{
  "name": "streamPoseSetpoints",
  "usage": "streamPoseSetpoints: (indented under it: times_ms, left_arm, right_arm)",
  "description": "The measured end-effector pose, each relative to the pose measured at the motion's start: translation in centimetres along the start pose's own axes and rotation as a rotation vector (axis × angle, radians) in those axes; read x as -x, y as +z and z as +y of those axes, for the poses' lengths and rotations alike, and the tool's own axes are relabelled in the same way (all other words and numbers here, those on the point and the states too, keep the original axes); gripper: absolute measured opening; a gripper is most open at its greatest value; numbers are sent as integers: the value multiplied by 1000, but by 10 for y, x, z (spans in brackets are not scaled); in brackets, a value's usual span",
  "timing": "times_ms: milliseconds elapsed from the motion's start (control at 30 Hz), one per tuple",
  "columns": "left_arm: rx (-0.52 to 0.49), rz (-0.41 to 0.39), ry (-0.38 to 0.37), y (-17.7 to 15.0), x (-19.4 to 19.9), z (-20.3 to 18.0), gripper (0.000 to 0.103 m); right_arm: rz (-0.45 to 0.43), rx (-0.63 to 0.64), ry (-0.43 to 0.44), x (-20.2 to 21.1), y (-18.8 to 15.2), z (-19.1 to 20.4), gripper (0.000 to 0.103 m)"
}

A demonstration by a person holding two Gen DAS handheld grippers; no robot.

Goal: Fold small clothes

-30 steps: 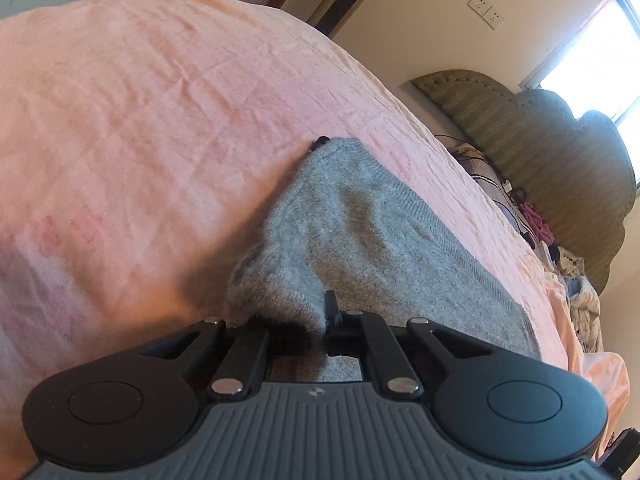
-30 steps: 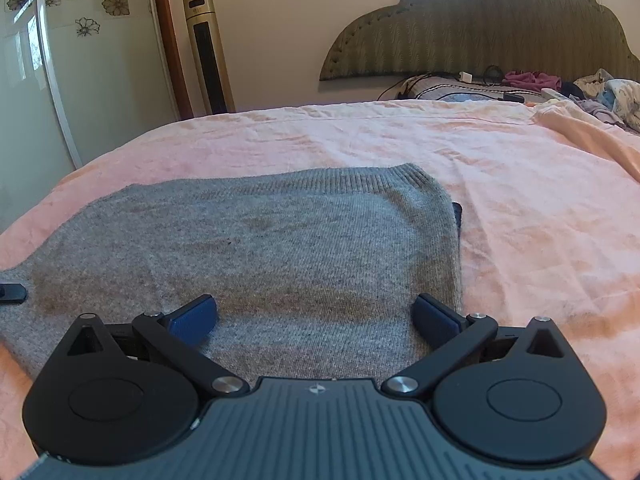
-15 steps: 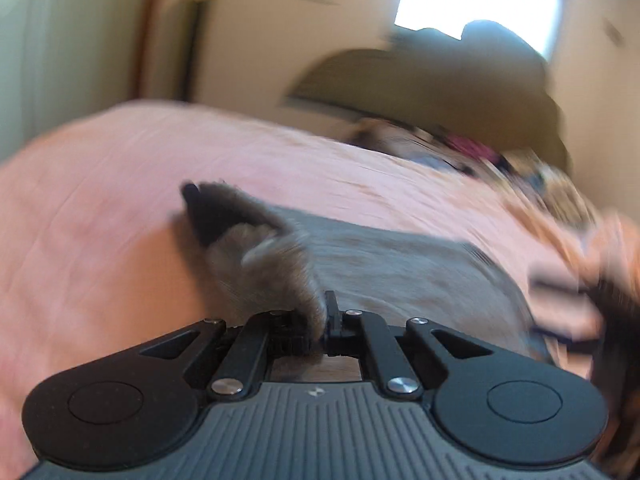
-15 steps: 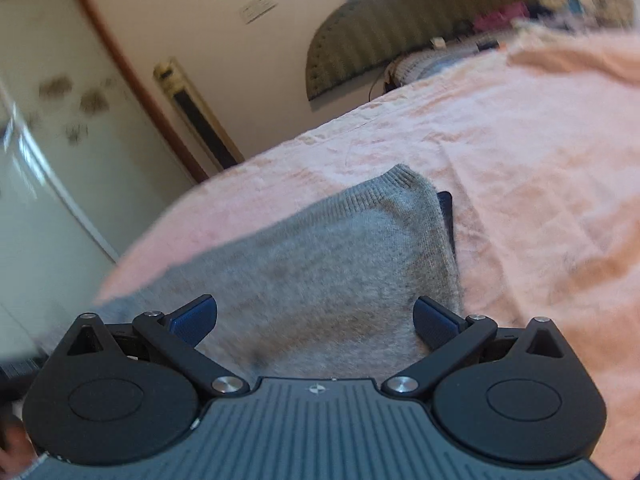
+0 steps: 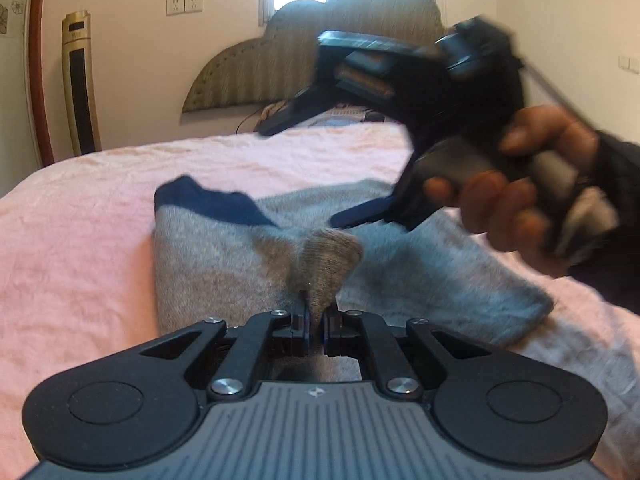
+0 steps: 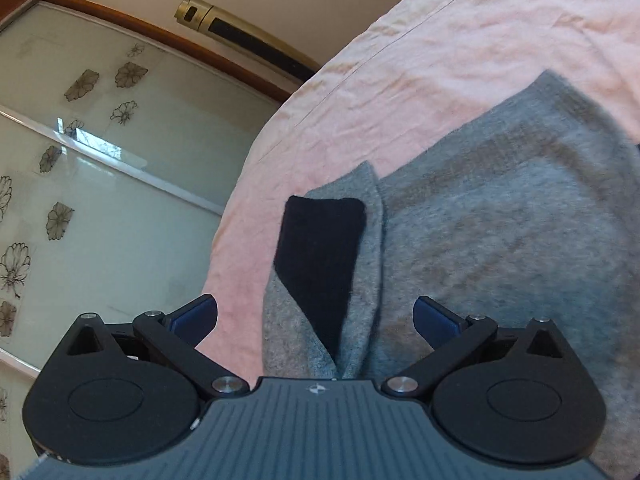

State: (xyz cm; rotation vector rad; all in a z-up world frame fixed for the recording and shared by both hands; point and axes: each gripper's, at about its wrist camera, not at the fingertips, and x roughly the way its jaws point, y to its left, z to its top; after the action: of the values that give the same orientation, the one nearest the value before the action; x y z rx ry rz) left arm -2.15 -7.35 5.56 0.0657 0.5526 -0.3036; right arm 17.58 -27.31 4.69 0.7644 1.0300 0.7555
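A fuzzy grey knit garment (image 5: pixel 420 276) lies partly folded on the bed's crinkled pink sheet (image 5: pixel 80 240), with a dark navy panel (image 5: pixel 216 200) showing at the turned-over corner. The left tool (image 5: pixel 316 320) is pressed together, pinching a ribbed, cone-shaped bunch of the grey knit lifted just off the rest of the cloth. The right tool (image 6: pixel 316 316), seen blurred from the left wrist view in a bare hand (image 5: pixel 516 200), hovers above the garment with its blue-padded fingers (image 6: pixel 436 314) spread wide and nothing between them. Behind the bed stand a scalloped, ribbed headboard (image 5: pixel 256 76) and a tall gold tower fan (image 5: pixel 80 80).
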Motion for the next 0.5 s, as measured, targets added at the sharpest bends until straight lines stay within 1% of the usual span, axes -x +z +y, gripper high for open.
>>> streamPoseSetpoints:
  times_ms: [133,200,233,267,300,367,400,433,500]
  left_arm:
    - [3,-20,-14,6,9,-1,5]
    - [-7,-7,-12,4,7,-1,5]
    - [-5,7,-8,4,2,-1,5]
    - [-3,19,-4,2,0,0,5]
    - [-3,28,0,2,-2,0,5]
    - [-5,42,3,3,-7,-2,5]
    - [-12,40,-3,4,-8,-4,5]
    - [-24,36,-11,5,-8,-8,5]
    - [-50,23,-31,9,-8,-16,5]
  right_arm:
    - [95,-23,15,-32,13,2,103]
    - [140,-18,-6,-49,18,3,99]
    - [150,-3,-41,-56,20,3,96]
    - [142,7,-50,-60,22,3,95]
    - [124,12,-41,-60,24,4,91]
    - [116,37,-66,-60,27,5,48]
    - [127,49,-92,-61,27,4,15]
    - [118,74,-104,-59,25,2,16]
    - [87,111,-84,-46,19,-1,16]
